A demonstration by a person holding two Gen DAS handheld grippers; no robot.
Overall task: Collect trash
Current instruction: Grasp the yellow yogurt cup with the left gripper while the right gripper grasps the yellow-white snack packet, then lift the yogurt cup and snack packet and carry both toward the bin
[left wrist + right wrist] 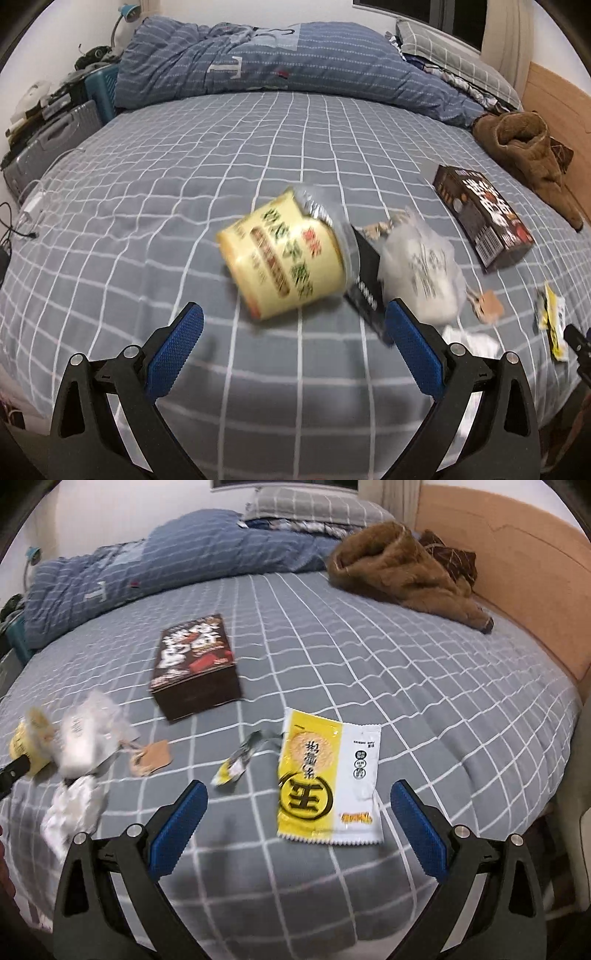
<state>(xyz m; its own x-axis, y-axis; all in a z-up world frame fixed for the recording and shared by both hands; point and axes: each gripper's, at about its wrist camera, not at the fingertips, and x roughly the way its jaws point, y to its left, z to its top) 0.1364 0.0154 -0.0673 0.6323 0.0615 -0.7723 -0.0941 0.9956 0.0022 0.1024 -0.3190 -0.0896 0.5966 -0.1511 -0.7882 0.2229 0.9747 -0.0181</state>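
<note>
Trash lies scattered on a grey checked bed. A yellow noodle cup [284, 254] lies on its side just ahead of my open left gripper [295, 317], with a flat black packet [365, 273] and a crumpled clear plastic bag [424, 258] to its right. My right gripper [299, 805] is open, low over a yellow-and-white snack wrapper [325, 782], which lies between its fingers. A small torn wrapper [236, 764], a brown paper tag [153, 760], a white tissue wad [74, 812] and a dark box [195, 664] lie to the left.
A folded blue quilt [258, 62] and a pillow [314, 502] fill the head of the bed. A brown fur garment [402, 568] lies by the wooden bed frame [517, 561]. Crates and cables [48, 129] crowd the left bedside.
</note>
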